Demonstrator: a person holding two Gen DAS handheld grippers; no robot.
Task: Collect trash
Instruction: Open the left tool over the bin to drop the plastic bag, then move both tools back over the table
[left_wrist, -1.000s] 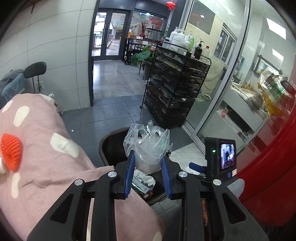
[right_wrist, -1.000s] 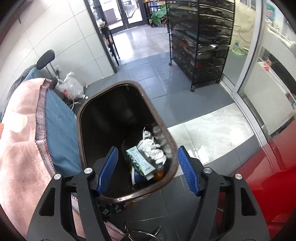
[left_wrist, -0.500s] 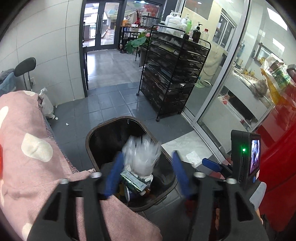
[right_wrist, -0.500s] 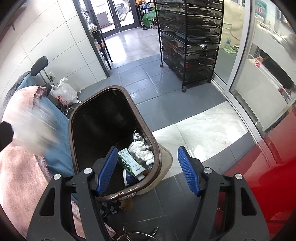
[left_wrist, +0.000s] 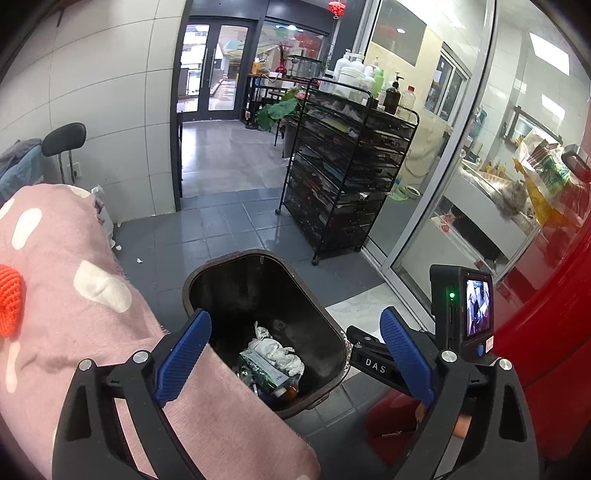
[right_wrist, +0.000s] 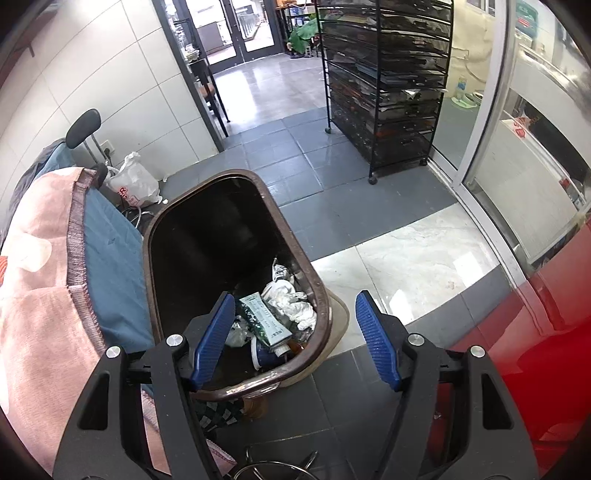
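Observation:
A dark brown trash bin stands on the floor below both grippers. Inside lie crumpled white tissue, a green-and-white carton and bits of clear plastic. My left gripper hovers over the bin's near part. Its jaws are opening wide, with nothing between the blue pads. My right gripper hangs open over the bin's near rim, empty, and the tissue and carton show beyond it. The right gripper's body and camera appear at the right of the left wrist view.
A pink spotted blanket over a blue cushion borders the bin on the left. A black wire rack on wheels stands beyond, by glass sliding doors. A red glossy surface fills the right. A white plastic bag lies by the wall.
The left gripper let go of the clear plastic bag, which dropped into the bin, and its jaws spread wide. The right gripper stayed open over the bin.

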